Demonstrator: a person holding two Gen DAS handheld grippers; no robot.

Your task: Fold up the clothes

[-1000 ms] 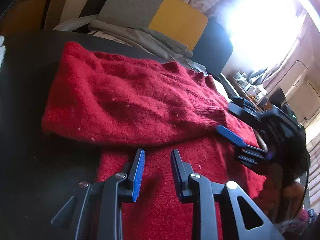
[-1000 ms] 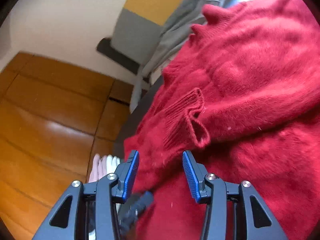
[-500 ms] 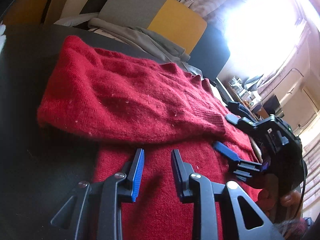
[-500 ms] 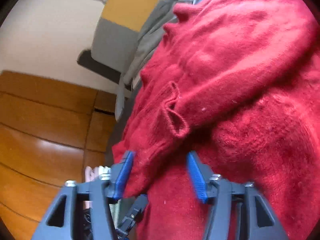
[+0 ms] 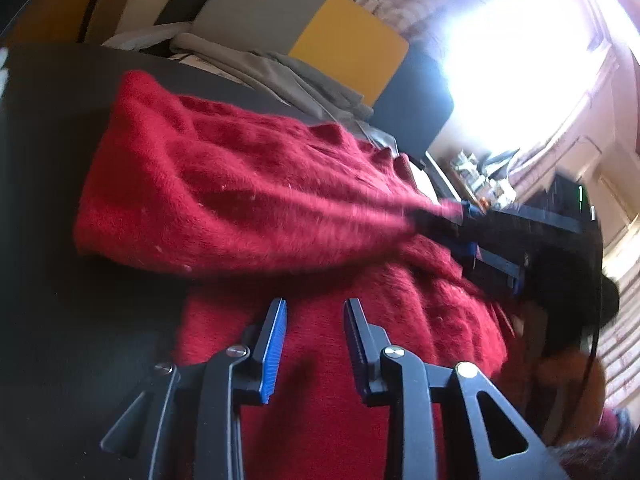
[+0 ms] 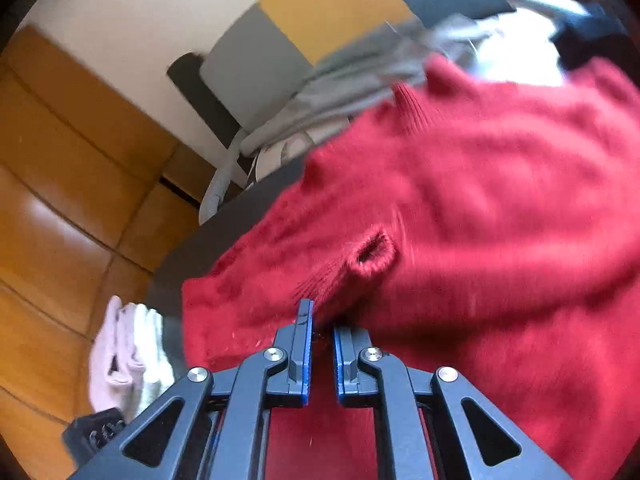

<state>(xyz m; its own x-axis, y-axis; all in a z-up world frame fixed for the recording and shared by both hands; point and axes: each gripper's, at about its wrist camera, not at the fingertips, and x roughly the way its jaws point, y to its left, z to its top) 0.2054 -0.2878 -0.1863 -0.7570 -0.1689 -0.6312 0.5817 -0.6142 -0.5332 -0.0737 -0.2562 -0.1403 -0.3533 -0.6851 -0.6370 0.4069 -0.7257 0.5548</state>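
Note:
A fuzzy red sweater (image 5: 248, 196) lies on a dark table (image 5: 44, 208), one sleeve folded across its body. My left gripper (image 5: 314, 310) is open and empty, low over the sweater's lower part. My right gripper (image 6: 322, 322) has its jaws nearly closed on the sweater's sleeve (image 6: 332, 280), just below the ribbed cuff opening (image 6: 372, 254). In the left wrist view the right gripper (image 5: 466, 232) shows at the right, pinching the stretched sleeve end. The sweater (image 6: 500, 208) fills the right wrist view.
Grey clothes (image 5: 280, 68) lie behind the sweater against a grey and yellow cushion (image 5: 304, 28). Folded pale pink and white cloth (image 6: 128, 352) sits at the table's edge (image 6: 224, 220) above a wooden floor (image 6: 52, 216). A bright window (image 5: 512, 40) is at the back right.
My right gripper has closed from wide open onto the sleeve near the cuff and pulled it taut. My left gripper has stayed open over the sweater.

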